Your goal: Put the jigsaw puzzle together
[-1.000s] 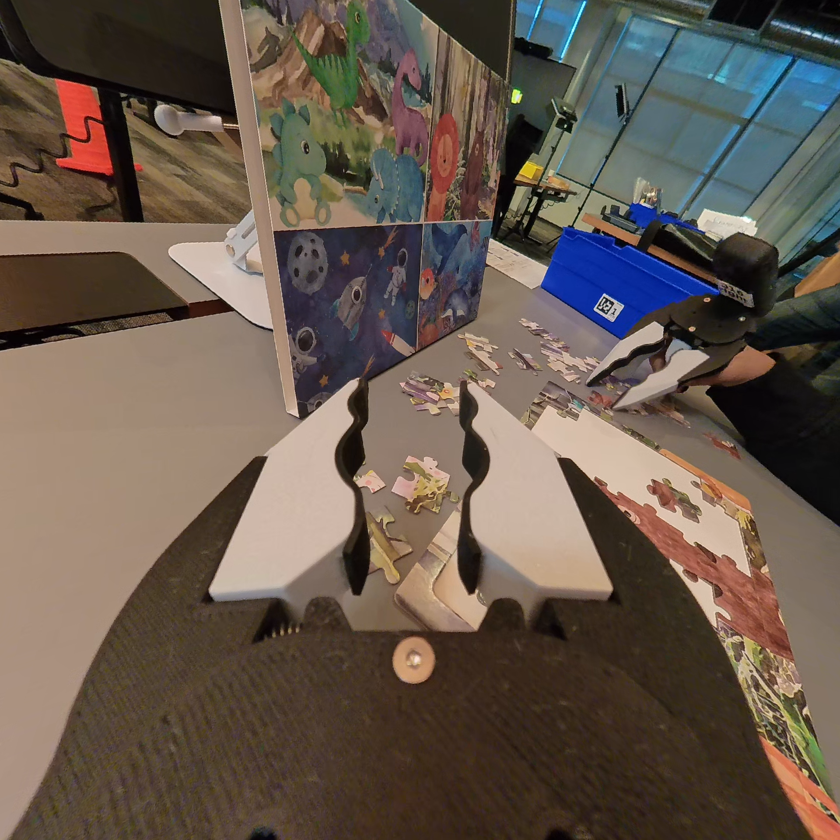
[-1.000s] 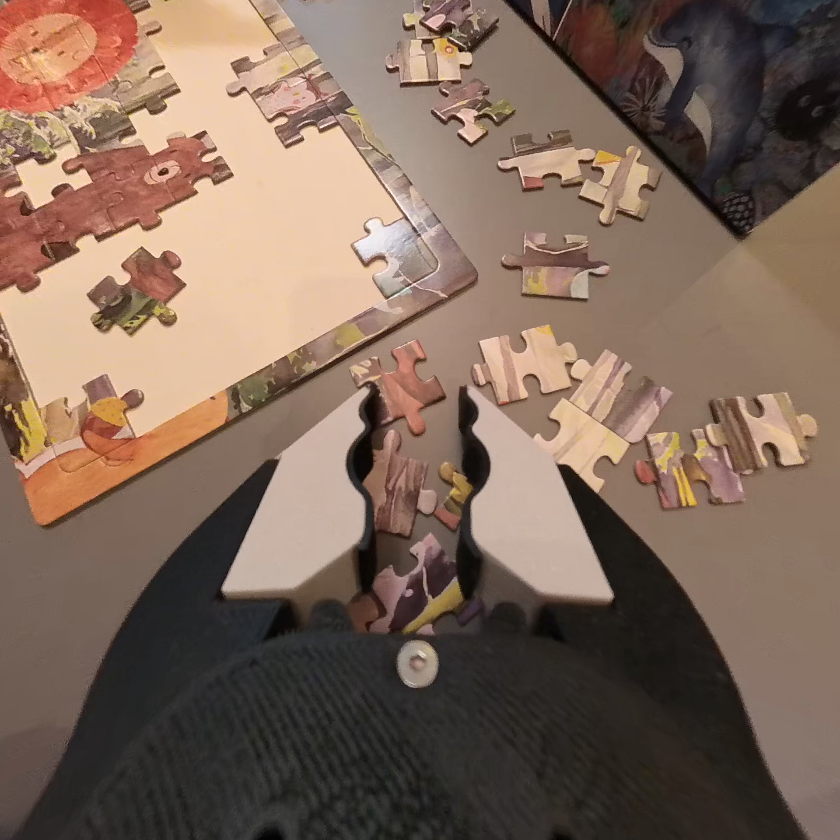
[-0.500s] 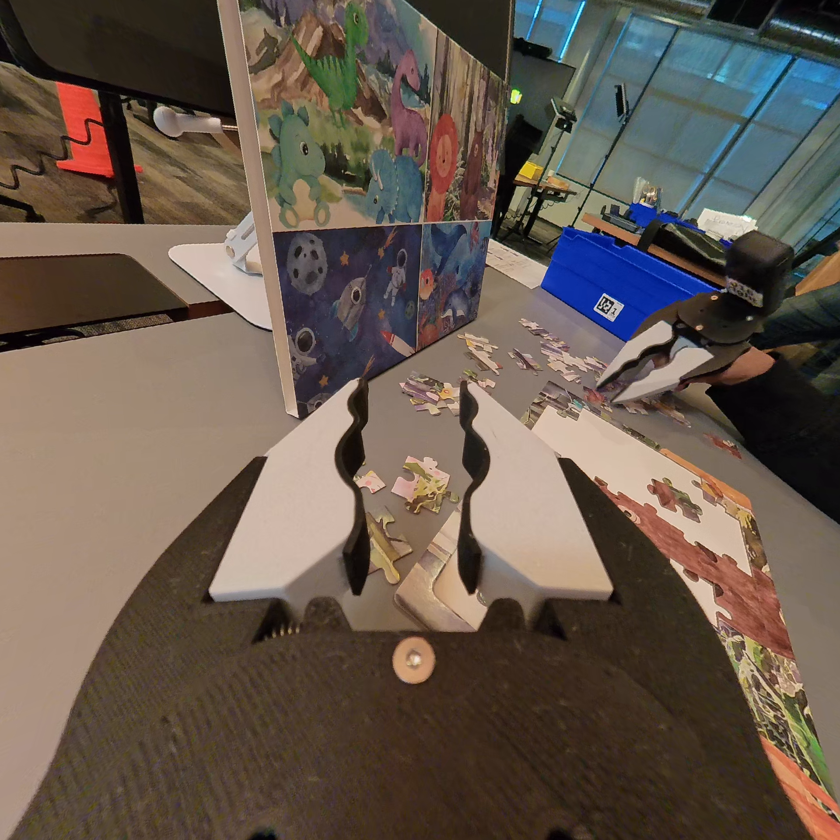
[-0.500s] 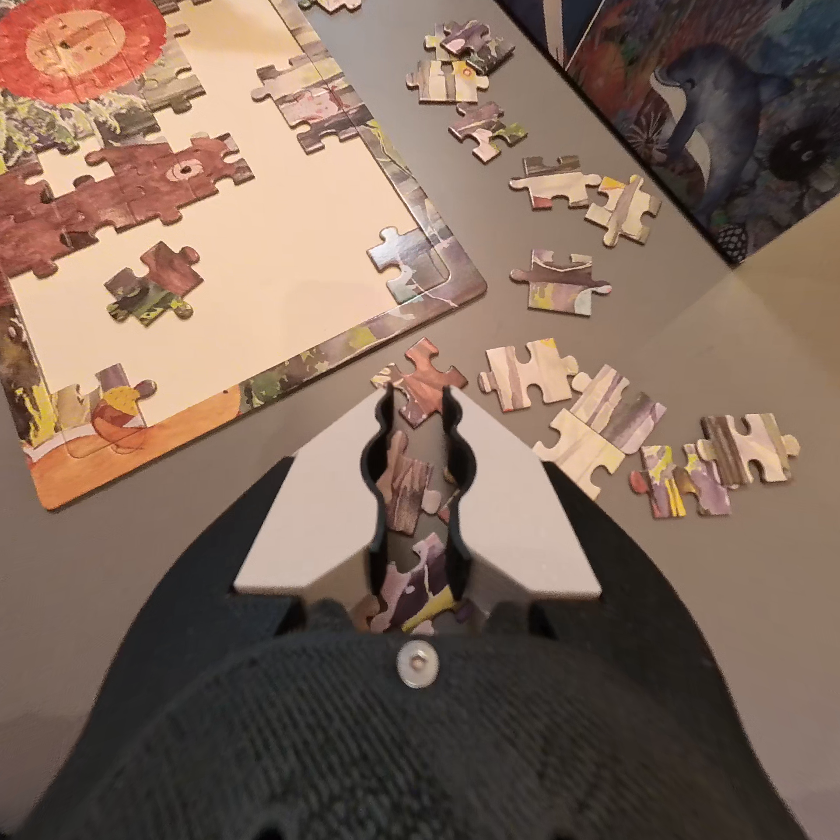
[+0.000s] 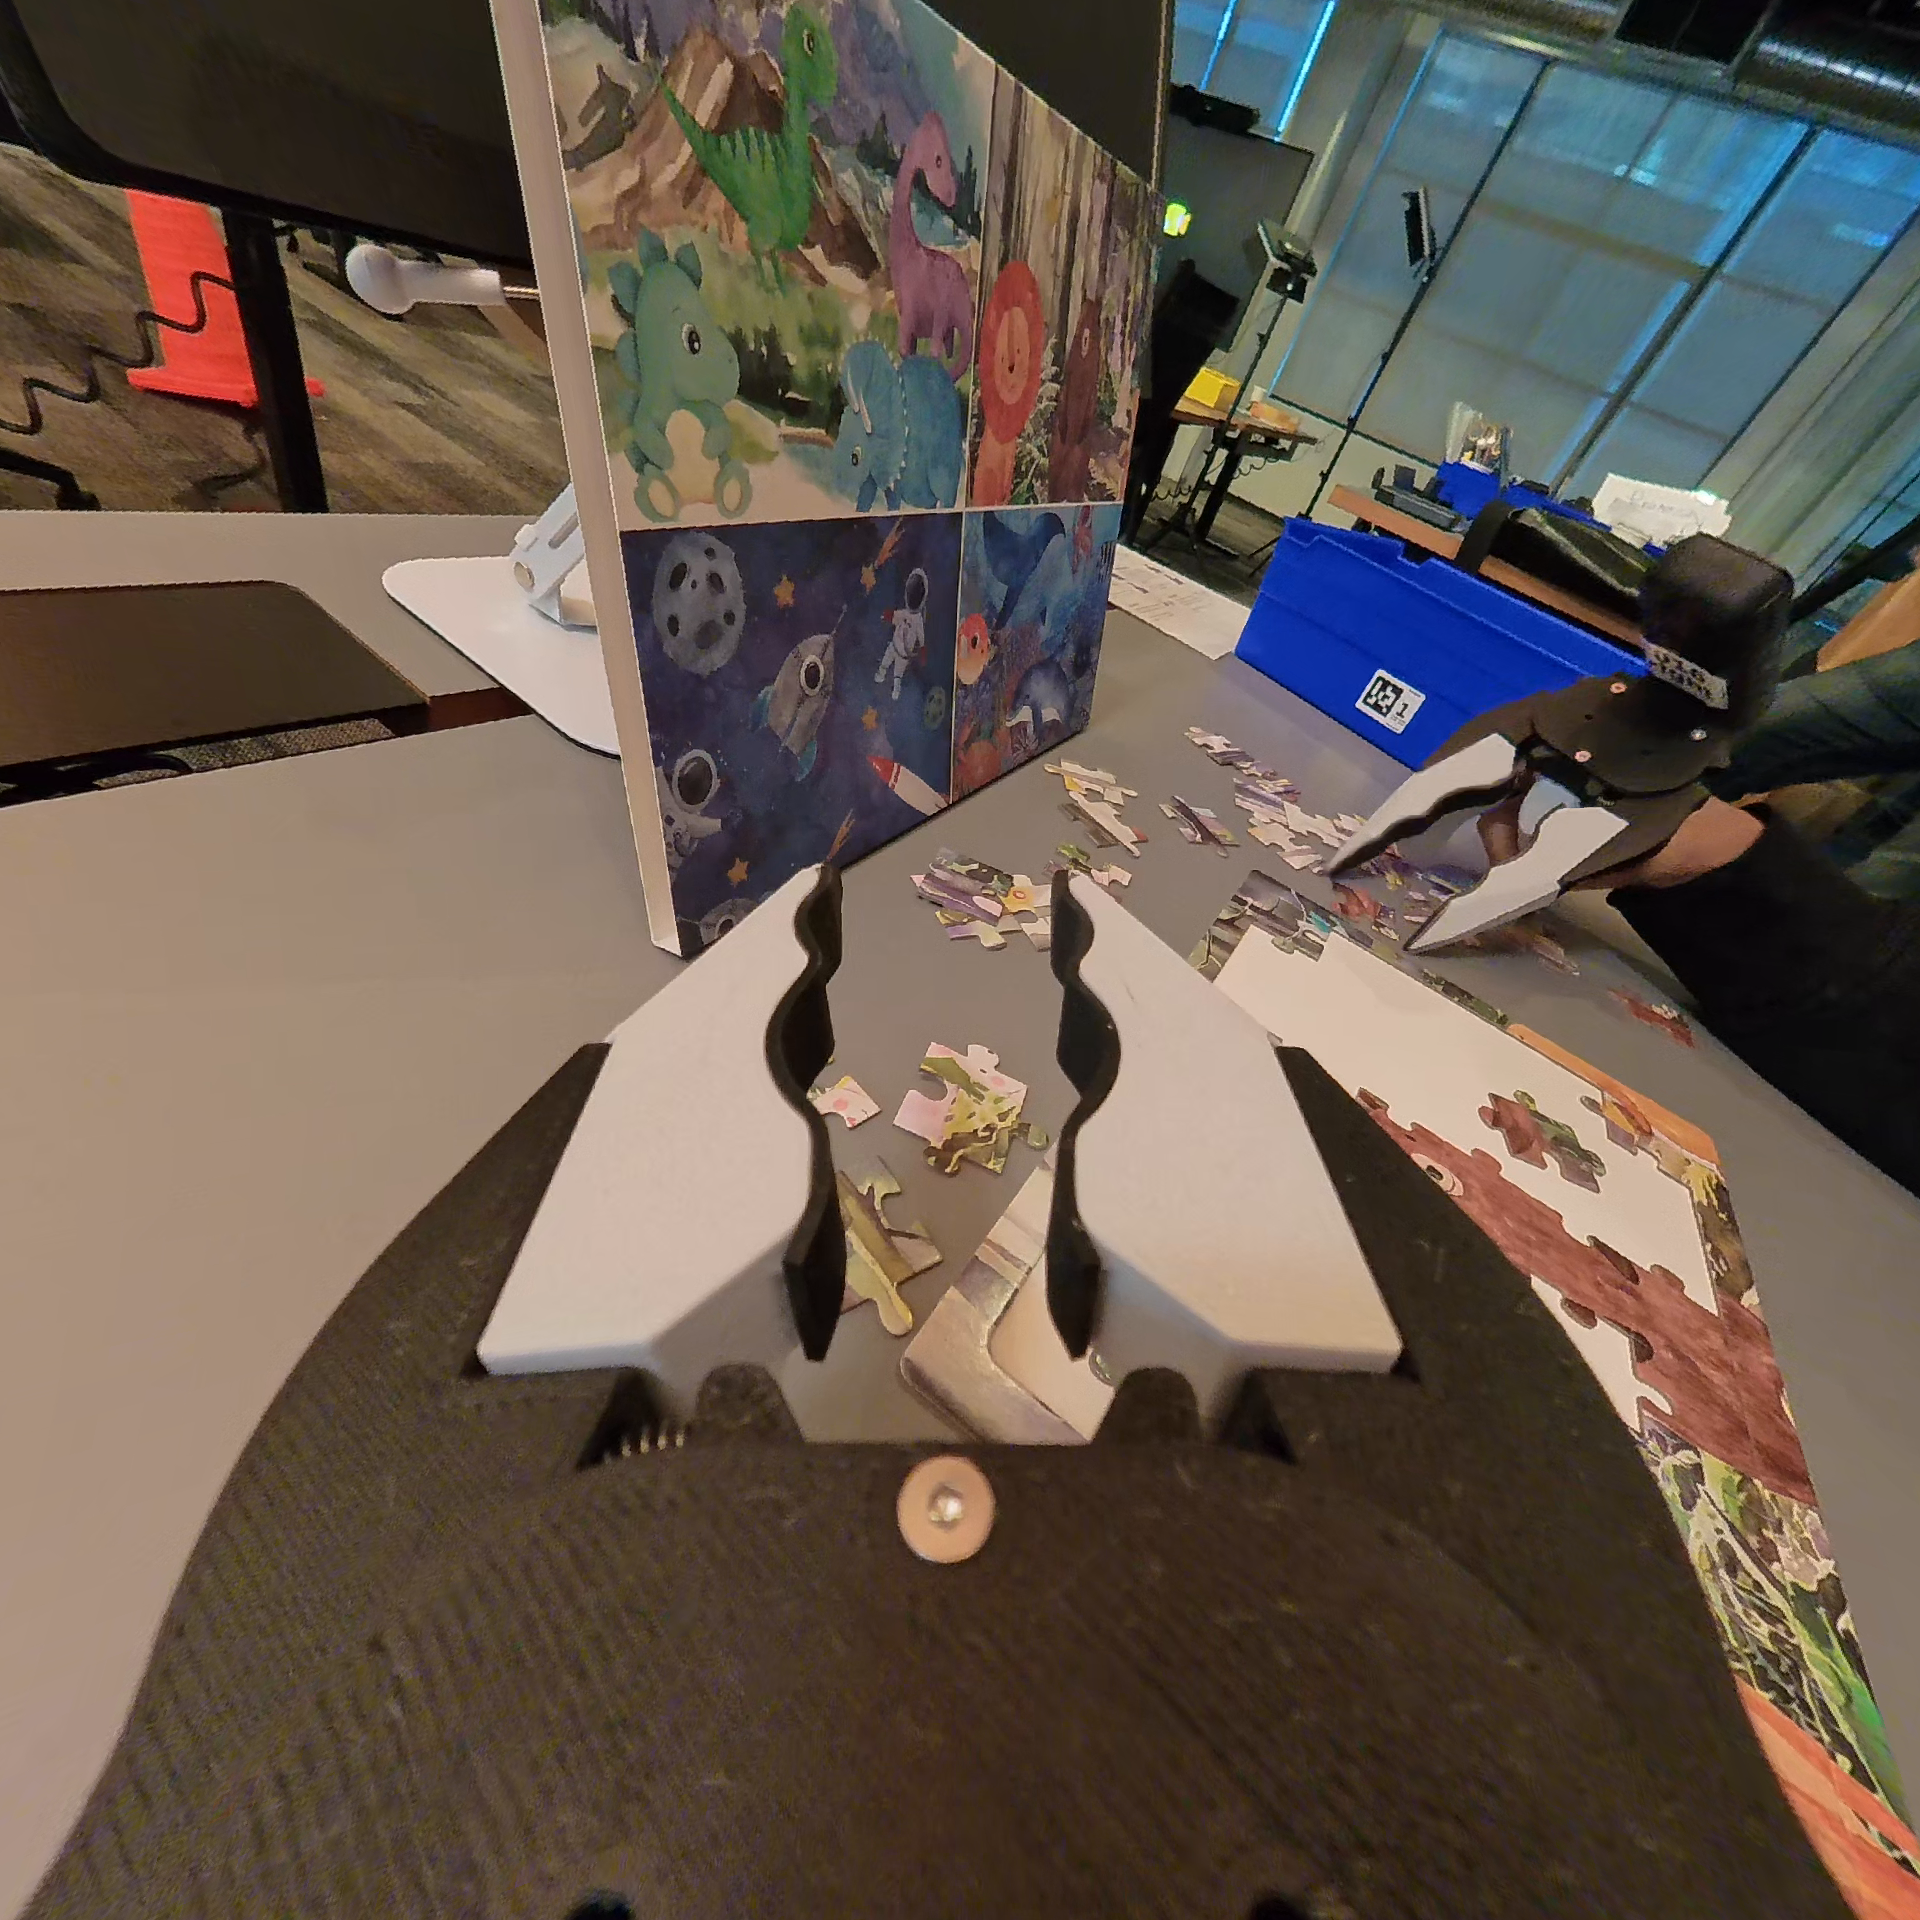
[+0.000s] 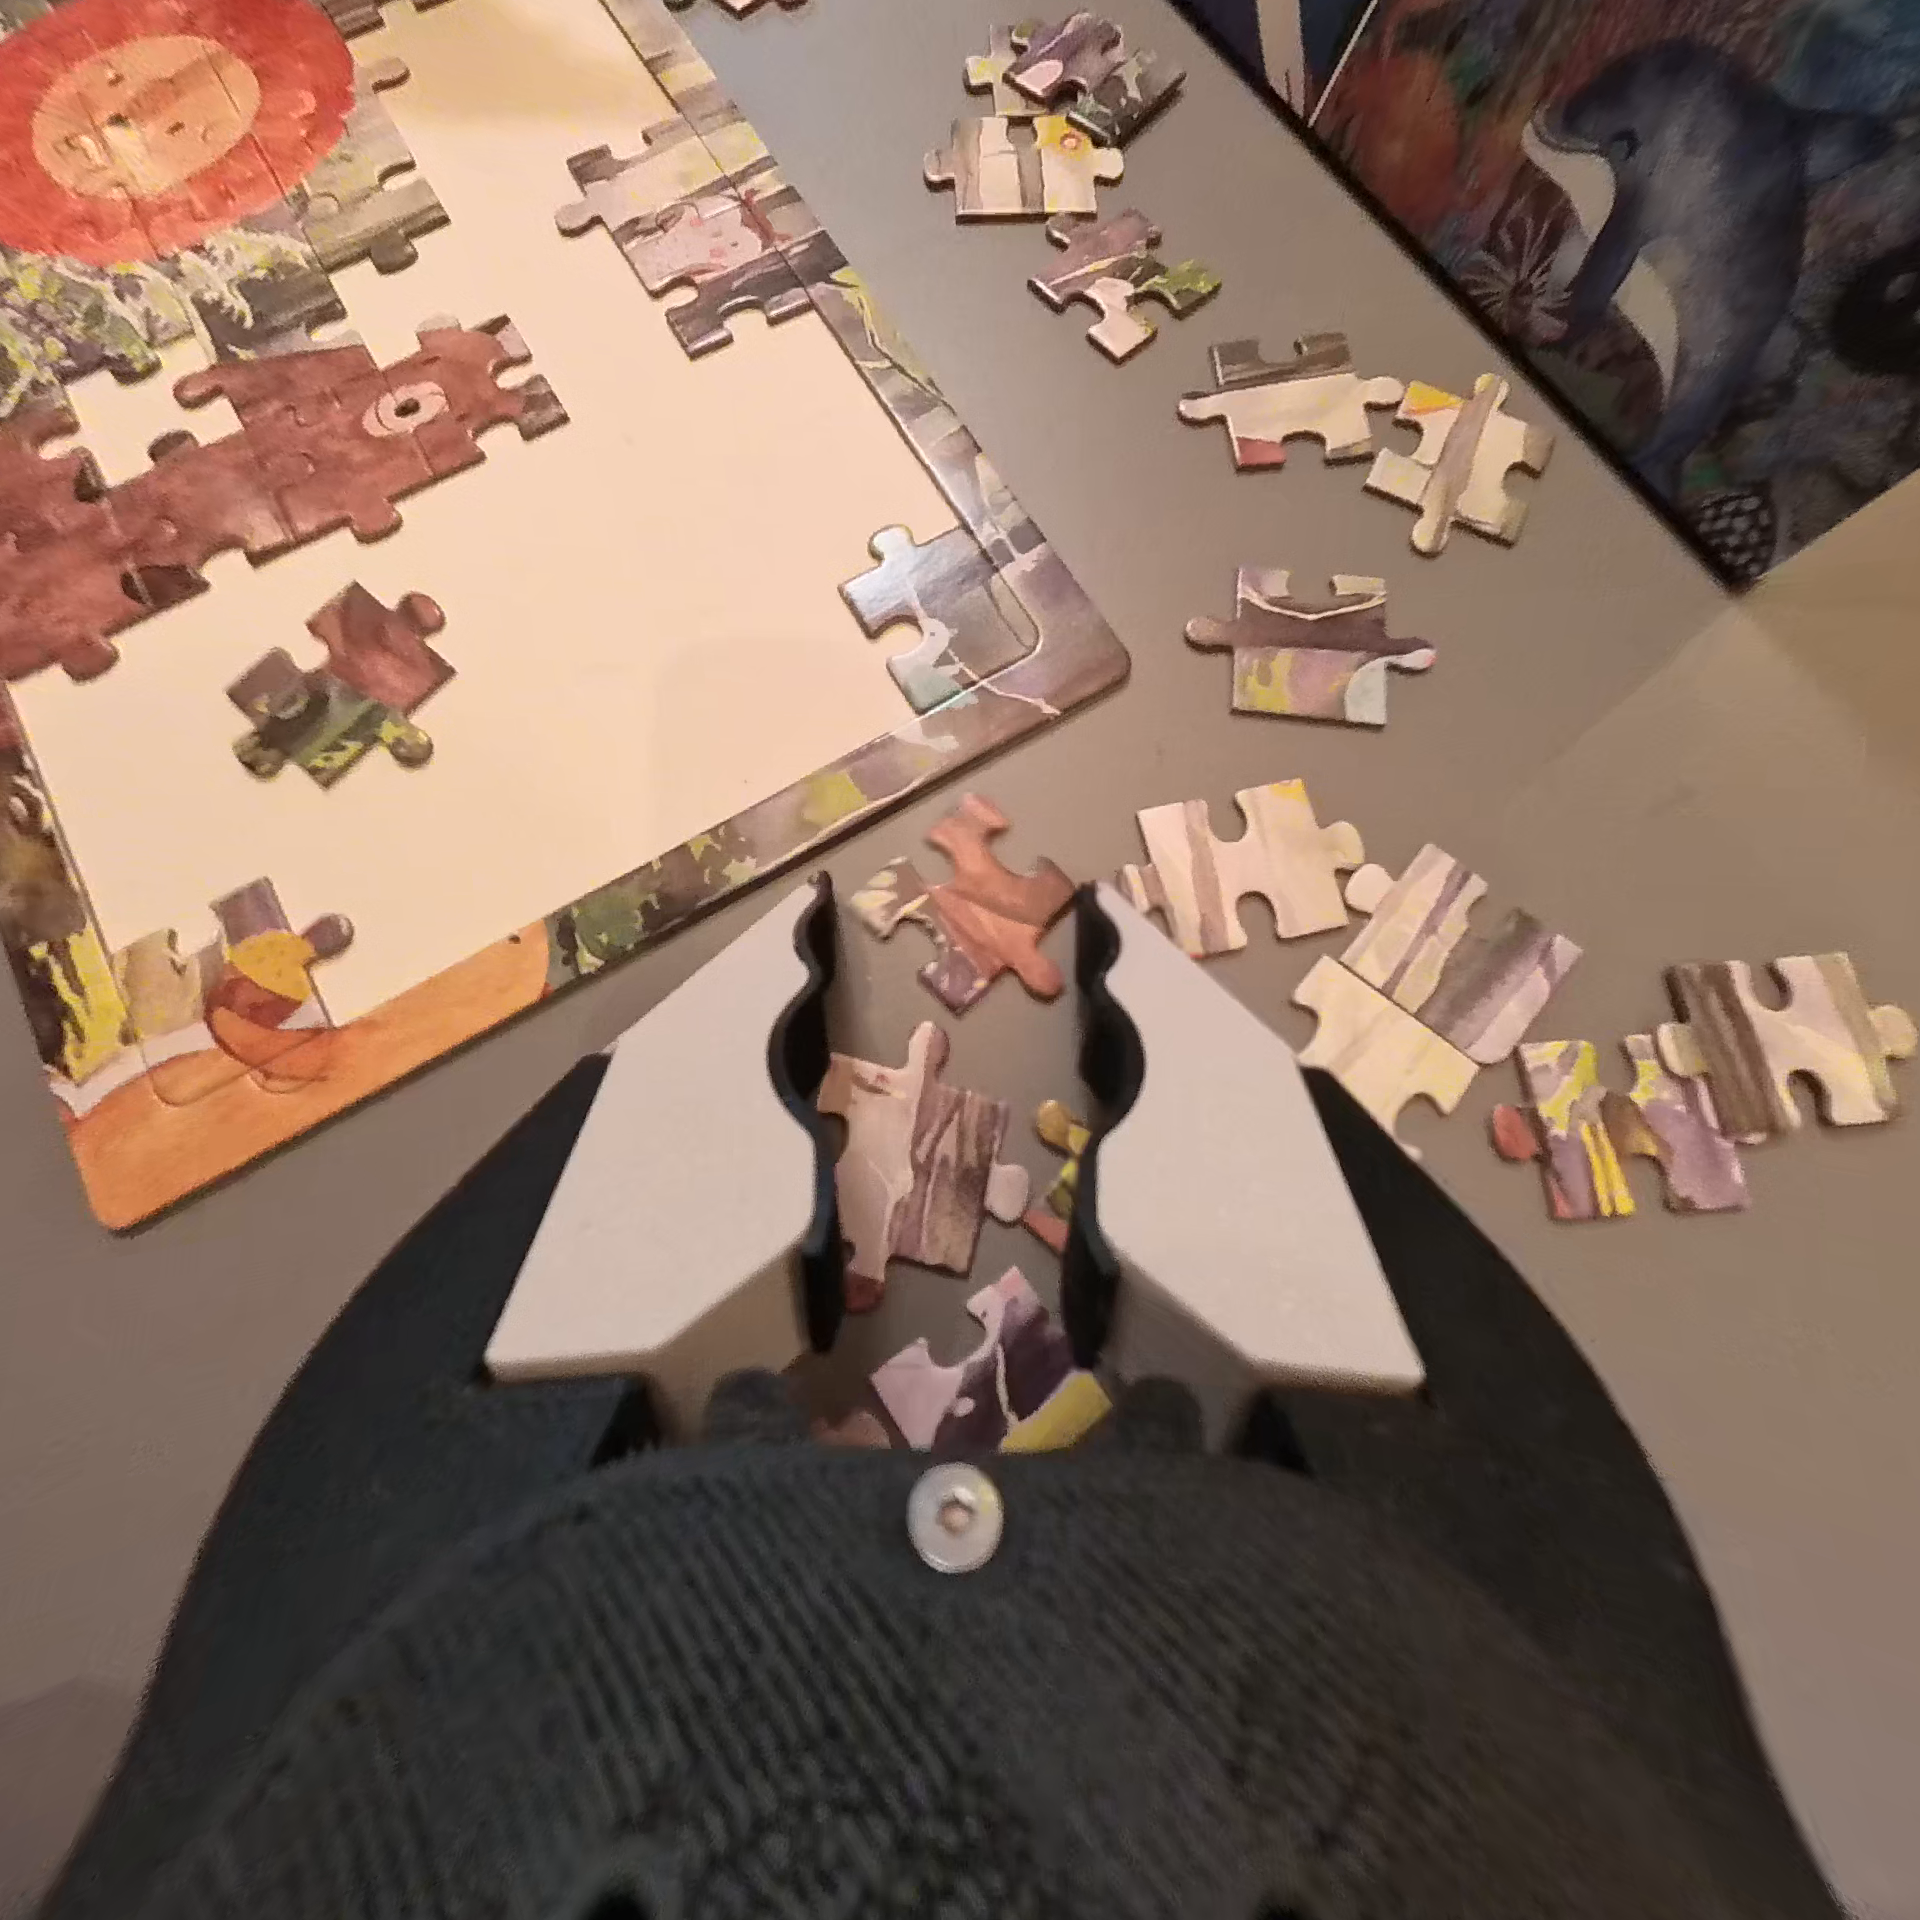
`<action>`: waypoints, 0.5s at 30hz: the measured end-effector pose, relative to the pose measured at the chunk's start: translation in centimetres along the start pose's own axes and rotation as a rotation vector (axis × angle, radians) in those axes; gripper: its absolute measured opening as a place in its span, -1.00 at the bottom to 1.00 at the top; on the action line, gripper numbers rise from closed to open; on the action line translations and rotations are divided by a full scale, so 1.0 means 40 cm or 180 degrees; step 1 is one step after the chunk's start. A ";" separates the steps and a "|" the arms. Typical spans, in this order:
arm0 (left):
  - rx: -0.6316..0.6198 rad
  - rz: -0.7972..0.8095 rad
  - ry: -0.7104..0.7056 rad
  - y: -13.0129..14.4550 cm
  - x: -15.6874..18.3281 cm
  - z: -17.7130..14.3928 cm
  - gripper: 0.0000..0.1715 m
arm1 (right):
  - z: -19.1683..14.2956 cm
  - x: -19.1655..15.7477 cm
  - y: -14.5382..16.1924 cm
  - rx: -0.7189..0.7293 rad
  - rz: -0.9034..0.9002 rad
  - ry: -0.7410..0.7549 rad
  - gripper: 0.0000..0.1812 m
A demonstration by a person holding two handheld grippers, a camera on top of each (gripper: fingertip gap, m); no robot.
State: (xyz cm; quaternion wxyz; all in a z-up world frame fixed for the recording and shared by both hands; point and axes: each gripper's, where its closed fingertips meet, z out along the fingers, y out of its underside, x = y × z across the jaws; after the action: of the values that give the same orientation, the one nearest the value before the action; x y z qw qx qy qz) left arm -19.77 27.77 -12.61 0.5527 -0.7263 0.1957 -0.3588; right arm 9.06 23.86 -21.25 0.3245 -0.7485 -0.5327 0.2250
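The puzzle tray (image 6: 997, 488) lies on the grey table, with a red lion, a brown bear and edge parts fitted; it also shows in the left wrist view (image 5: 1382, 1029). My right gripper (image 6: 953, 899) is open, low over loose pieces, its tips on either side of a brown piece (image 6: 987, 914) just off the tray's corner. It also shows in the left wrist view (image 5: 1377, 906), tips at the table. My left gripper (image 5: 940, 894) is open and empty above the tray's near corner and a few loose pieces (image 5: 966, 1107).
The upright puzzle box (image 5: 831, 520) with animal pictures stands behind the pieces; its corner shows in the right wrist view (image 6: 1662, 260). Several loose pieces (image 6: 1434, 987) lie right of my right gripper. A blue bin (image 5: 1403, 644) sits at the back right. A white stand base (image 5: 488, 644) is behind the box. One gripper's finger ends stand about 30 centimeters off the other's.
My right gripper narrowed half a second ago and has now opened wider, dropping its tips to the table around the brown piece. My left gripper has not moved.
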 end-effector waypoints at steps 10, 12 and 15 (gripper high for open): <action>0.0004 0.0003 -0.0014 0.000 -0.001 0.000 -0.55 | -0.007 -0.001 0.004 -0.0116 -0.0005 0.0024 -0.62; 0.0006 0.0010 -0.0015 -0.001 -0.001 -0.001 -0.55 | -0.011 0.004 0.005 -0.0092 0.0018 0.0027 -0.64; 0.0004 0.0030 0.0002 -0.001 0.003 0.000 -0.55 | -0.020 0.004 0.003 -0.0012 0.0101 -0.0047 -0.73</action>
State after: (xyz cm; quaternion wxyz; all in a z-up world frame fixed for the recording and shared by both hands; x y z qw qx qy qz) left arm -19.70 27.69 -12.55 0.5548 -0.7248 0.1991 -0.3566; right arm 9.74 23.79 -20.78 0.3155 -0.7559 -0.5235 0.2346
